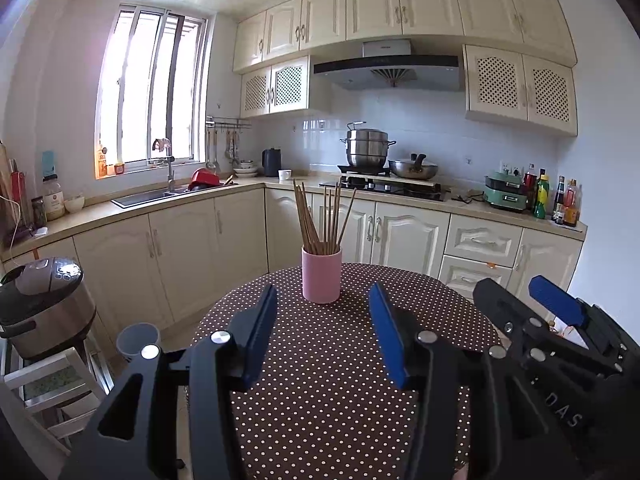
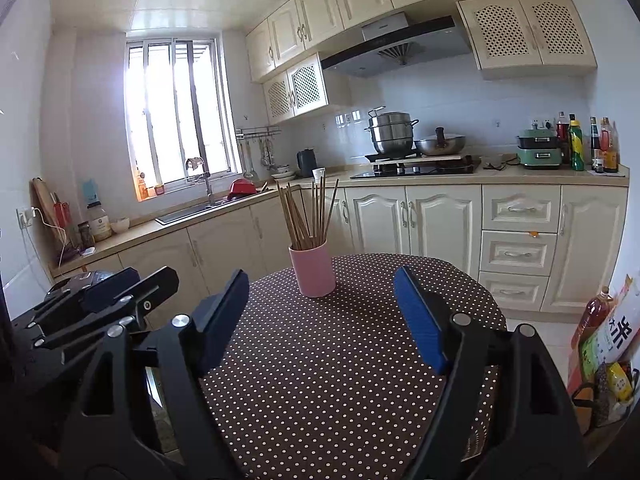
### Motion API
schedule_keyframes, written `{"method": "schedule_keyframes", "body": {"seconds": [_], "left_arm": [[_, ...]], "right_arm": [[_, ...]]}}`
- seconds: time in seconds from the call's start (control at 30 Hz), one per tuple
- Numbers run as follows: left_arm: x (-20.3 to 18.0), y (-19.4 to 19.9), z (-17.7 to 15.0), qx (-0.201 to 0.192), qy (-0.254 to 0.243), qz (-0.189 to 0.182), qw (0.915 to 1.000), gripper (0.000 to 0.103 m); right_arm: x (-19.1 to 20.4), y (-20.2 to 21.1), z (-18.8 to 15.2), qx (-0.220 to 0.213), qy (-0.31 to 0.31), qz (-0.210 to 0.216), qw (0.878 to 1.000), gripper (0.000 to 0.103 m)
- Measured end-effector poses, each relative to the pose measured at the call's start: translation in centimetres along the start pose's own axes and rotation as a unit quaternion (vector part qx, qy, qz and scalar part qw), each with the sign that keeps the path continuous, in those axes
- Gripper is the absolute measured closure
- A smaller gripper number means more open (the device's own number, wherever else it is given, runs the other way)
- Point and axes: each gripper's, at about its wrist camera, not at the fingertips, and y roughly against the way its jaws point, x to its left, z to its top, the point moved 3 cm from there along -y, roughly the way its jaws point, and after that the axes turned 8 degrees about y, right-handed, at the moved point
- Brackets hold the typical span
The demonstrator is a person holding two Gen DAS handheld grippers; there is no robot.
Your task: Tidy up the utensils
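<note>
On the round table (image 1: 340, 360), covered in a brown polka-dot cloth, a pink cup (image 1: 321, 276) is standing upright near the far edge, well apart from both tools. Wooden chopsticks (image 1: 320, 216) are standing fanned inside the cup, tips up. Nearer the cameras, the right gripper (image 2: 324, 316) is hovering over the cloth with jaws spread wide and holding nothing, while the left gripper (image 1: 323, 332) beside it is hovering with jaws partly apart, likewise empty.
</note>
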Motion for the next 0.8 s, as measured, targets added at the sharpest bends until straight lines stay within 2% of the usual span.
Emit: {"method": "schedule_keyframes", "body": {"seconds": [0.8], "left_arm": [[-0.06,-0.55,-0.33,0.001,0.001,0.000,1.0000,0.055]], "right_arm": [[-0.25,0.01,-0.35,0.014,-0.007,-0.014,1.000,0.029]]}}
